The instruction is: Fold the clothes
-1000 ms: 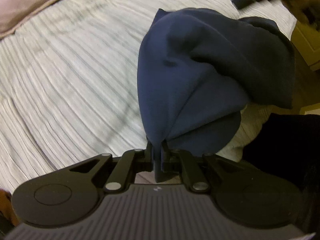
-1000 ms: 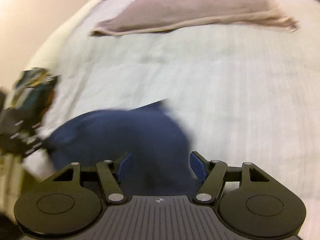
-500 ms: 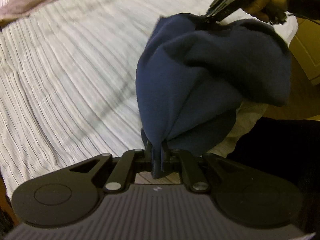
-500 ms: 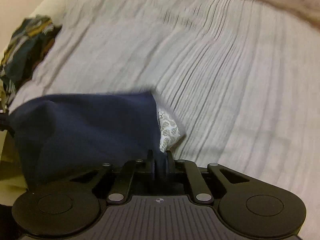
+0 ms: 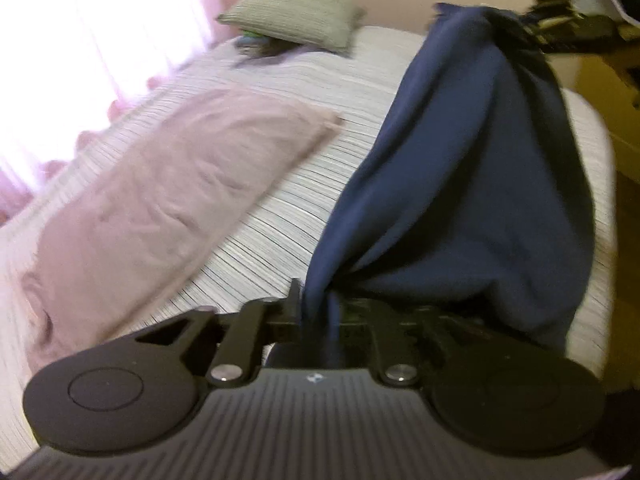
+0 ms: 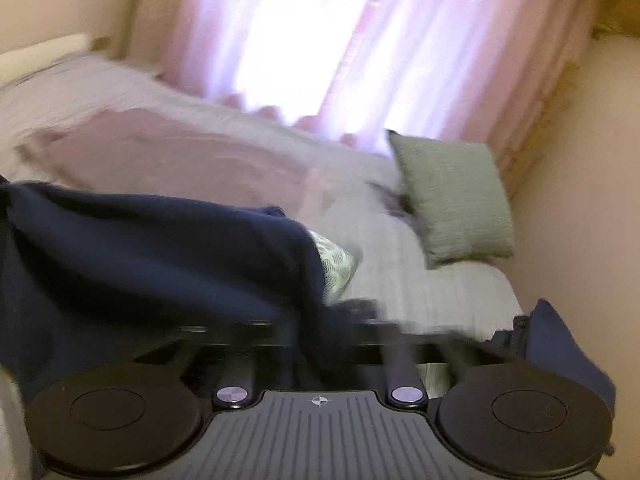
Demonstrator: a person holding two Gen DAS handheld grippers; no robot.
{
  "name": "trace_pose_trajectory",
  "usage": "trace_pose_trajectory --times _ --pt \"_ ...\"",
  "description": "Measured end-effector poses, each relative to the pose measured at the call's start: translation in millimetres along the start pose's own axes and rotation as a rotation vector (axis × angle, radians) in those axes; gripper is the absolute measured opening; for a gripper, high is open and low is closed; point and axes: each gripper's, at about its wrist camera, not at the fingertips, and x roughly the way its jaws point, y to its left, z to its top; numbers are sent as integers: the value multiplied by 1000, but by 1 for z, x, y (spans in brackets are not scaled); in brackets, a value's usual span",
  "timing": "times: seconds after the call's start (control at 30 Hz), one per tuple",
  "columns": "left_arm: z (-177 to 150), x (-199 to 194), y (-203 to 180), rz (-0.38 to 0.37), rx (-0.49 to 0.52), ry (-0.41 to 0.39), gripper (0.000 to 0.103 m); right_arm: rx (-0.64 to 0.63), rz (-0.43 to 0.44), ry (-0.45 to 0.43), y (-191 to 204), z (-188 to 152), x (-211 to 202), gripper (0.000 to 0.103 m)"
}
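A navy blue garment [image 5: 472, 184] hangs stretched between my two grippers above the striped bed [image 5: 304, 184]. My left gripper [image 5: 318, 312] is shut on one bunched end of it. The other end rises to the right gripper [image 5: 560, 28], blurred at the top right of the left wrist view. In the right wrist view the navy garment [image 6: 152, 256] drapes to the left from my right gripper [image 6: 324, 320], which is shut on its edge; a white patterned inner patch [image 6: 334, 264] shows beside the fingers.
A long pink pillow [image 5: 160, 200] lies along the bed by the curtained window [image 6: 304, 40]. A green cushion [image 6: 456, 200] leans near the wall. A second dark blue cloth [image 6: 560, 352] shows at the right wrist view's lower right. Bed edge and wooden floor [image 5: 628, 240] lie to the right.
Both grippers have lifted and swung upward with the navy garment; the views now show pillows, cushion and window instead of flat bed. The garment hangs longer between them.
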Motion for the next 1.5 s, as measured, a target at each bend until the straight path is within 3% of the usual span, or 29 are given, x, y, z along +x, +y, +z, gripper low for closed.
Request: trace_pose_trajectory --times 0.03,0.07,0.17,0.3,0.47,0.6,0.7,0.77,0.8,0.93,1.03,1.2,1.27,1.33,1.4,1.47,1.5 --pt "8 14 2 44 3 18 29 4 2 -10 -6 -7 13 92" --pt "13 26 4 77 3 35 29 7 3 -20 -11 -14 25 92" --pt "5 45 -3 79 -23 81 33 29 57 60 -16 -43 44 92" --pt "-41 58 -36 -5 -47 170 38 148 115 234 -13 -107 45 92" --pt "-106 74 -103 -145 7 286 43 260 198 447 13 -177 24 92" --pt "-130 90 -132 -106 165 260 45 296 250 494 45 -197 -3 92" --pt "-138 102 -123 -73 236 197 45 299 283 453 81 -189 -24 91" --pt "-139 113 -108 -41 307 146 45 292 319 438 117 -184 -37 80" --pt "-140 120 -101 -28 347 123 45 287 338 432 134 -181 -43 68" --pt "-150 141 -76 -8 547 43 45 242 321 424 211 -178 -56 65" --pt "-160 153 -62 -4 710 -7 45 238 252 441 255 -180 -51 50" --pt "-170 168 -41 -4 847 -71 45 161 104 479 303 -186 -28 50" --pt "-173 175 -36 1 893 -91 45 90 58 499 313 -190 -22 43" --pt "-176 182 -31 6 923 -109 45 67 18 505 312 -192 -24 27" --pt "-179 186 -27 10 945 -127 45 64 -26 510 303 -195 -30 18" --pt "-181 188 -24 17 962 -146 45 73 -52 514 296 -198 -33 0" --pt "-182 189 -23 18 962 -152 45 83 -61 515 292 -199 -35 0"
